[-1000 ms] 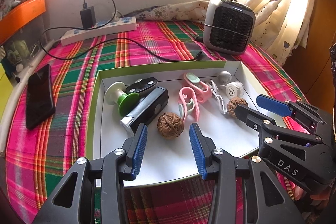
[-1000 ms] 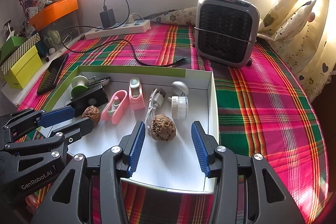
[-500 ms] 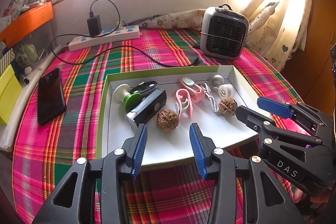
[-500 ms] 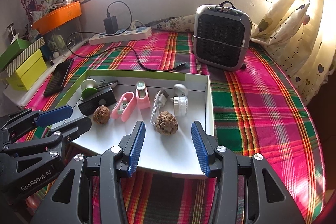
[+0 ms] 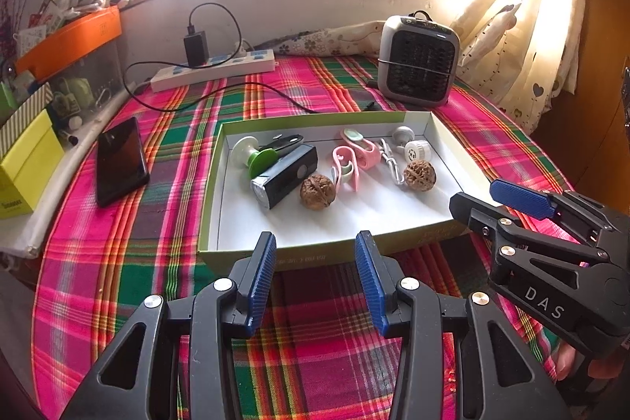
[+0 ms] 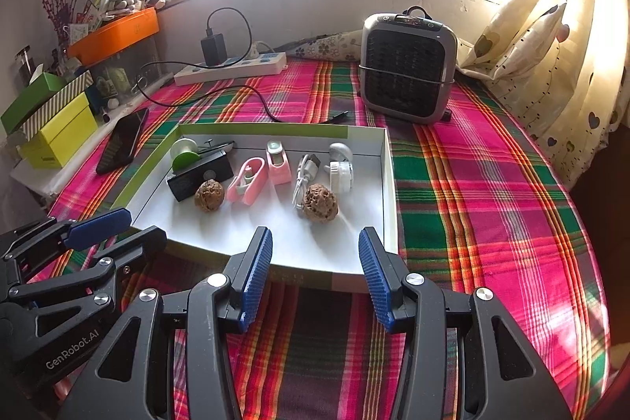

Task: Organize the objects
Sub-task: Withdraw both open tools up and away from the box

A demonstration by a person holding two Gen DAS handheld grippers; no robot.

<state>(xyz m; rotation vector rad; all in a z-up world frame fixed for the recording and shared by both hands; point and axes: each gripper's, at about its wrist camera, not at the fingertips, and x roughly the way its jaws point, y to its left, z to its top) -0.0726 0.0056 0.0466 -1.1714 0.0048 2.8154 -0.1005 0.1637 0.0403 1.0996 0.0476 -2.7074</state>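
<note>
A white tray with a green rim lies on the plaid cloth. In it are two walnuts, a black box-shaped device, a green and white spool, two pink clips, a white cable and a small white cap. My left gripper is open and empty, just in front of the tray's near edge. My right gripper is open and empty, also at the near edge; it shows at the right in the left wrist view.
A grey heater stands behind the tray. A power strip with a charger and its cable lie at the back. A black phone lies left of the tray. Yellow and green boxes and an orange bin line the left side.
Both grippers have drawn back from over the tray to its near edge and risen. Both stayed open. The tray's contents have not moved.
</note>
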